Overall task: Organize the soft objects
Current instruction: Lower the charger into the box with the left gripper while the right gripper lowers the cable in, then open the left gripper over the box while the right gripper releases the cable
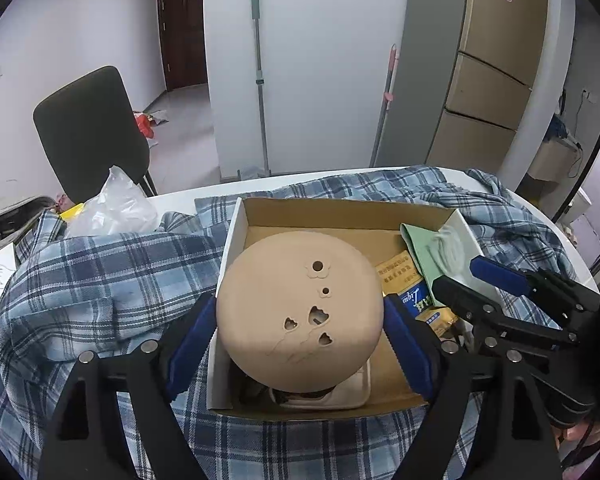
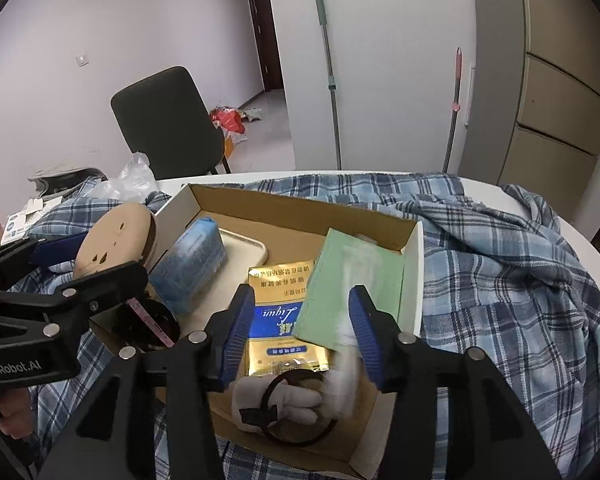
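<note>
Both wrist fisheyes look steeply down, close over the cardboard box; both share it, mid-frame.

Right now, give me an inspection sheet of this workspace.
surface: white table, mostly under a plaid shirt
job's things: open cardboard box holding a green cloth, white cloth, blue pack, gold packet
clutter: plastic bag at the table's far left
grippers: left gripper clamps a round tan pad above the box; right gripper open over the box
cables: nothing seen on the table
surroundings: dark chair, mop handles against the wall, tall cabinet
</note>
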A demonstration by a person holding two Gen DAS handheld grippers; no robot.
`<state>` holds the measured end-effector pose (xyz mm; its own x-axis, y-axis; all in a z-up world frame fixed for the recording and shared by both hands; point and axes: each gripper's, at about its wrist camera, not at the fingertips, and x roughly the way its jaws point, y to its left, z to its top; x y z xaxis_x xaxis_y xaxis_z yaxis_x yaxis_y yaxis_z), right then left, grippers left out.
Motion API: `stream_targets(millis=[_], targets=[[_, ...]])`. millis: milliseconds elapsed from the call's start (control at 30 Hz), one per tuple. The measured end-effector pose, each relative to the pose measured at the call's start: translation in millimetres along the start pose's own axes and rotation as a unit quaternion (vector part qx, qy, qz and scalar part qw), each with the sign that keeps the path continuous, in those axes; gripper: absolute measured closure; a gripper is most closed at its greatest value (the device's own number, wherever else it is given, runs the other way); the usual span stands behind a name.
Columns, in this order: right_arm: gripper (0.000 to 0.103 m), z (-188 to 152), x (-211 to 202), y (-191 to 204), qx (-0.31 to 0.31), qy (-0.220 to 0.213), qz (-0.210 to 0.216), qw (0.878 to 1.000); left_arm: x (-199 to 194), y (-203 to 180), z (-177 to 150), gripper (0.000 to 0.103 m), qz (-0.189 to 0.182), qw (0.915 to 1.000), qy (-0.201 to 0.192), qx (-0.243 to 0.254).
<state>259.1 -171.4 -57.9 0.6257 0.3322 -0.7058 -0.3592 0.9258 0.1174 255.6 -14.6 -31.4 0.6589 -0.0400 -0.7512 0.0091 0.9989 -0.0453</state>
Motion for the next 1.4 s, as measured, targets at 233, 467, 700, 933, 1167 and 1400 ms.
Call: stream_targets(millis=[233, 467, 700, 933, 1167, 1400], targets=[[0.055, 1.3, -3.1, 0.4, -0.003, -0.005, -0.008, 1.000, 0.8, -6.3, -0.8, 0.018, 0.001, 0.9999, 0.001, 0.013], [0.055, 2.3, -3.3, -2.8, 0.004, -0.001, -0.011, 1.000, 4.9, 0.2, -0.1, 0.018, -0.038, 0.9990, 0.022, -0.013], [0.055, 3.0, -5.6, -2.7, 0.011, -0.002, 0.002, 1.000, 2.0, 17.9, 3.7, 0.028, -0.084, 0.9940, 0.029, -0.064], [0.055, 1.6, -12.7, 7.1, 0.014, -0.006, 0.072, 0.997, 1.6, 31.4, 4.8, 0.030, -0.137, 0.9835, 0.030, -0.114], [0.055, -0.1, -19.1, 26.6, -0.022, -0.017, 0.073, 0.997, -0.8, 24.9, 4.3, 0.018, -0.135, 0.9852, 0.025, -0.104], [0.055, 3.2, -10.0, 2.5, 0.015, 0.002, 0.041, 0.999, -7.8, 19.3, 6.5, 0.017, -0.093, 0.9932, -0.009, -0.070]])
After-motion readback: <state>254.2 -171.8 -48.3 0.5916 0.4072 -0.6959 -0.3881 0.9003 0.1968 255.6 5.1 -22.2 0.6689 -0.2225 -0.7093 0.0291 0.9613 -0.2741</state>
